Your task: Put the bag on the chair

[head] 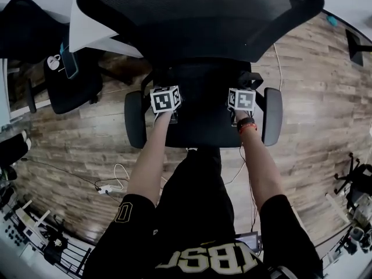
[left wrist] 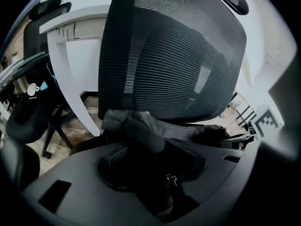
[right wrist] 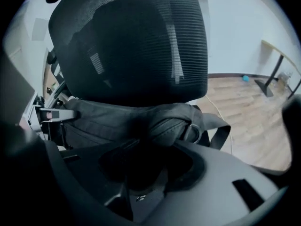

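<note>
Left claw (left wrist: pixel 150 171): jaws partly apart, with a fold of the bag (left wrist: pixel 141 128) and a zip pull (left wrist: pixel 172 178) lying between them. Bag sits on the seat of the chair (head: pixel 203 127), up against the mesh backrest (left wrist: pixel 174 55), between the two armrests (head: pixel 135 118). Right claw (right wrist: pixel 141 168): jaws partly apart too, bag's top edge right at their mouth. Strap (right wrist: pixel 223 133) with a metal ring (right wrist: pixel 190 132) hangs off the bag's right end; wood floor (right wrist: pixel 244 98) behind it.

Black bag (right wrist: pixel 117 119) lies below the chair (right wrist: pixel 131 46) backrest; strap (right wrist: pixel 222 134) dangling right.
</note>
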Demonstrator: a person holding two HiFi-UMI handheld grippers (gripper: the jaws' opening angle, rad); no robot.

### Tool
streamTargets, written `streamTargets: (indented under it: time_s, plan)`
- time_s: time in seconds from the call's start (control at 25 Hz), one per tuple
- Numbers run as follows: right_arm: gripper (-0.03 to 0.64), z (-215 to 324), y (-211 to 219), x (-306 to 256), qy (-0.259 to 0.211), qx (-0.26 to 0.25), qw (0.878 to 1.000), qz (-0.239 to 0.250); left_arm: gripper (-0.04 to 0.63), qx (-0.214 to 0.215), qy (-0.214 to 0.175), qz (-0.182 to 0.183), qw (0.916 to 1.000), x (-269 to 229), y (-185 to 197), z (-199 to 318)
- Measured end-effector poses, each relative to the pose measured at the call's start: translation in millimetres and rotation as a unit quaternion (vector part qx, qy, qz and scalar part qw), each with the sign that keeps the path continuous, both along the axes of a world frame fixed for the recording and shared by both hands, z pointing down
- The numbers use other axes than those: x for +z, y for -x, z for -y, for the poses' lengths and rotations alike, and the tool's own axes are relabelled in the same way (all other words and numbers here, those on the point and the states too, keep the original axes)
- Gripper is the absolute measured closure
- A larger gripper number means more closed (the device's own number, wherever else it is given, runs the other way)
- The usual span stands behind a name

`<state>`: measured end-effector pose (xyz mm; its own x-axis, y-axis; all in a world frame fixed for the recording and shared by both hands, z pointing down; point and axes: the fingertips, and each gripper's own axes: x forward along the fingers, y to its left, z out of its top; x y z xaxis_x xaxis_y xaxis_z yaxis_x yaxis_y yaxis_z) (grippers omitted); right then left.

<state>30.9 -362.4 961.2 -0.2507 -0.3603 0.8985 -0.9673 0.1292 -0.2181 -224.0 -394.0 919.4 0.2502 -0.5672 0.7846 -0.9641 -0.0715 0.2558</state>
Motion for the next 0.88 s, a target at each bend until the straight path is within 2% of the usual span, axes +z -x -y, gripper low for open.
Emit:
streamTargets:
  time_s: [0.08,0.12,0.16,0.36,0.6,0.88]
  plan:
    - [0.419,3,1,5,0.0,0.003,1.0,0.02,0.375,0.007,0.006,0.005,1.0,5,1,2]
    - [0.298,5,4,5,-0.002,-0.001,1.0,0.031,0.308,0.01,0.006,0.008,0.9999,6,2,1]
    - [0.215,6,5,4,-0.006,-0.006,0.999,0.035,0.267,0.011,0.005,0.01,0.9999,6,3,0]
    - [0.201,5,1,-10,-0.015,0.002,0.999,0.03,0.239,-0.012,0.005,-0.007,0.9999,-3,10,-10]
    - [0.202,6,2,-33,-0.03,0.014,0.998,0.048,0.239,-0.007,-0.011,-0.017,0.9998,-28,2,-8]
    - [0.209,13,9,-81,-0.064,0.012,0.996,0.058,0.239,0.009,-0.03,-0.006,0.9995,-64,-2,-14]
